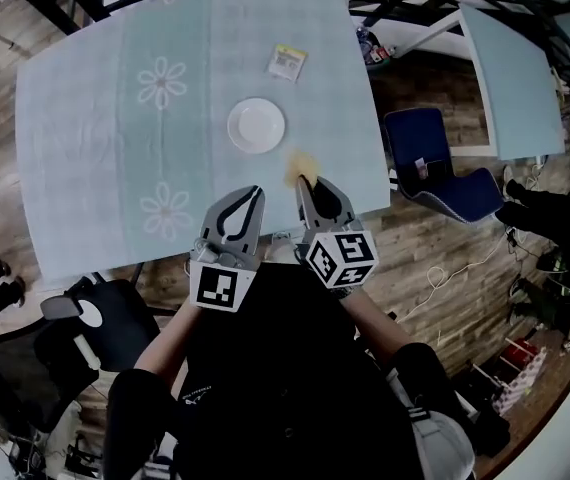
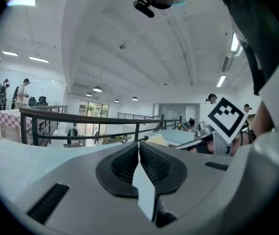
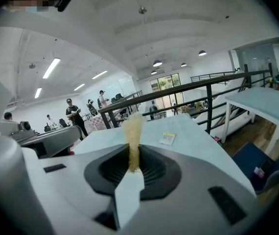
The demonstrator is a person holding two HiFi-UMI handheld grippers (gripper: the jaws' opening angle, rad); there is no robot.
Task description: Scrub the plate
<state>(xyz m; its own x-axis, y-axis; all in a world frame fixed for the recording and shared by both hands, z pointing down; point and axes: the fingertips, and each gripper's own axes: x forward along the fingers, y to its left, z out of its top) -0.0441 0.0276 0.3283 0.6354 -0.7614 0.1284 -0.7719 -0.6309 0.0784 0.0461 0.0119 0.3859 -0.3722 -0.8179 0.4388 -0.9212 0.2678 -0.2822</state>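
Note:
A small white plate (image 1: 256,125) lies empty near the middle of the pale blue tablecloth (image 1: 85,148). My right gripper (image 1: 303,180) hovers at the table's near edge, just right of and nearer than the plate, shut on a thin yellow scrubbing sponge (image 1: 302,165). In the right gripper view the sponge (image 3: 132,133) stands upright between the jaws of that gripper (image 3: 132,165); the plate is hidden there. My left gripper (image 1: 256,192) hangs beside it, shut with nothing in it. Its jaws meet in the left gripper view (image 2: 139,148), which looks level over the table.
A yellow-and-white packet (image 1: 287,62) lies beyond the plate. A blue chair (image 1: 445,173) stands off the table's right side, a black office chair (image 1: 55,338) at the lower left. A second table (image 1: 505,78) and a black railing (image 3: 198,89) stand beyond.

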